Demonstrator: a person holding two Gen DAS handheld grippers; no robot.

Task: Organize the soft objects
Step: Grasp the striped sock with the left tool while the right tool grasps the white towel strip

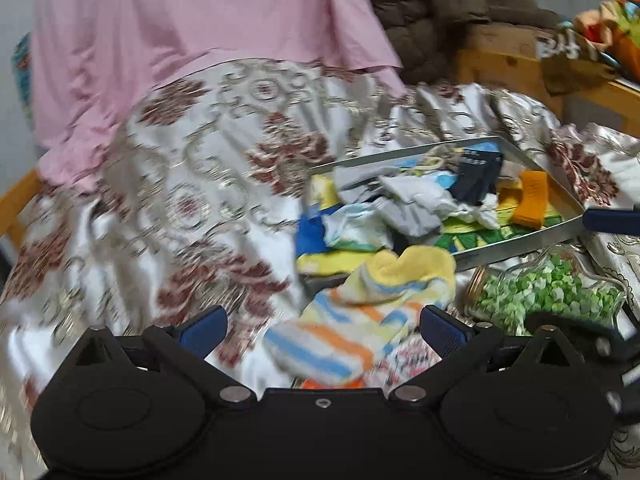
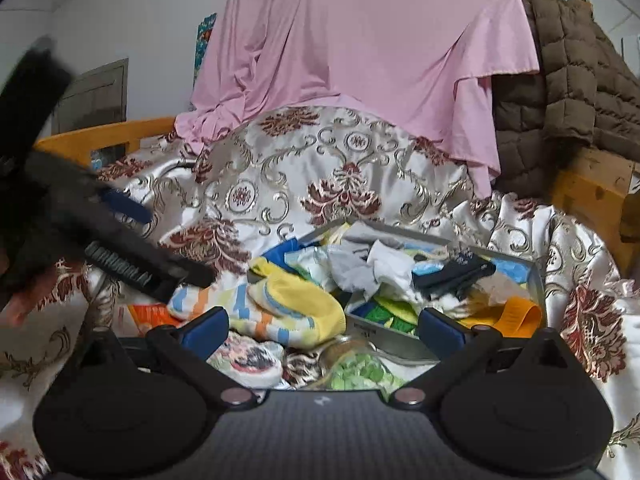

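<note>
A white satin bedspread with maroon and gold floral embroidery [image 2: 340,184] covers the bed, a pink sheet [image 2: 360,40] draped behind it. I see my left gripper [image 1: 322,326] spread wide, grasping nothing, over a yellow sock with blue and orange stripes [image 1: 360,320] lying just outside a metal tray [image 1: 516,240]. The tray holds a heap of small socks. My right gripper [image 2: 322,326] is likewise released, above a glass jar of green paper stars [image 2: 360,372].

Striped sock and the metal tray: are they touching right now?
Touching. In the right wrist view the striped sock has its yellow cuff draped against the metal tray at its near corner; the left wrist view shows the same overlap.
</note>
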